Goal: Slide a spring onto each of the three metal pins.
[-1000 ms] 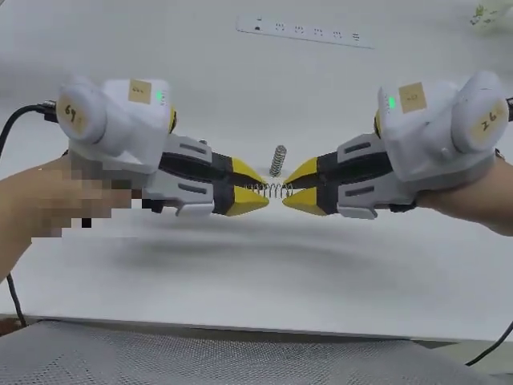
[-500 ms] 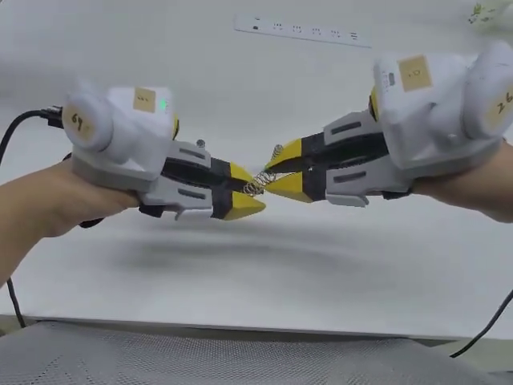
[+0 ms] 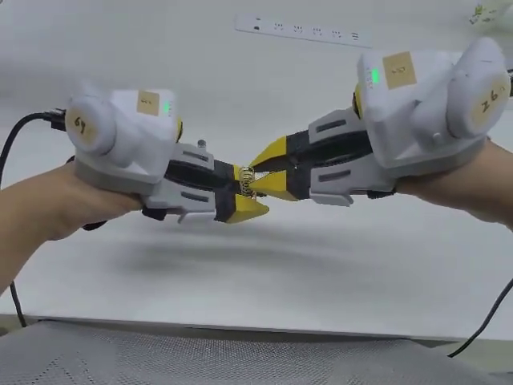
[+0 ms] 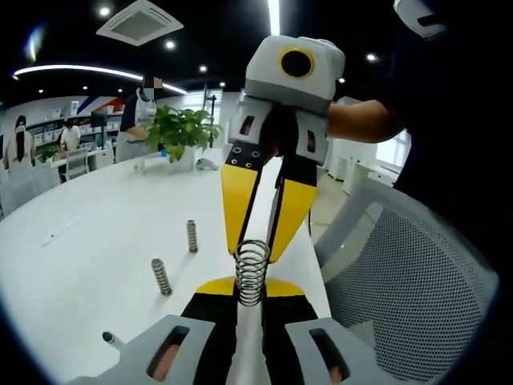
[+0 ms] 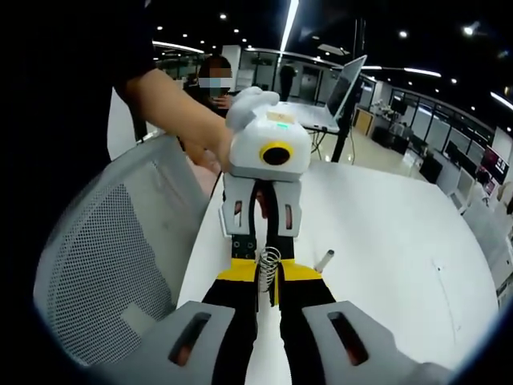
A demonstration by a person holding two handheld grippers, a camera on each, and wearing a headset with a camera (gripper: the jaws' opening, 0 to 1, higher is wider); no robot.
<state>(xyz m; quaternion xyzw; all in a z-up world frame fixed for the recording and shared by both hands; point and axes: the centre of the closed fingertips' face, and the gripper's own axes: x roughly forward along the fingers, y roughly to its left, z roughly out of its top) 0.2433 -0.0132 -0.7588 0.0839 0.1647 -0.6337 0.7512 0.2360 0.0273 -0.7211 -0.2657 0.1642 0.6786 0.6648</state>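
I saw a white power strip lying at the far side of the white table. A grey mesh chair stood at the table's edge. A potted plant sat farther down it, and what looked like an open laptop.

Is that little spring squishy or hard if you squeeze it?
The small coiled metal spring probably squashes and bounces back: its thin wire coils have gaps. It seems light: the left tongs and right tongs hold it by its ends. Being round, it might roll if dropped.
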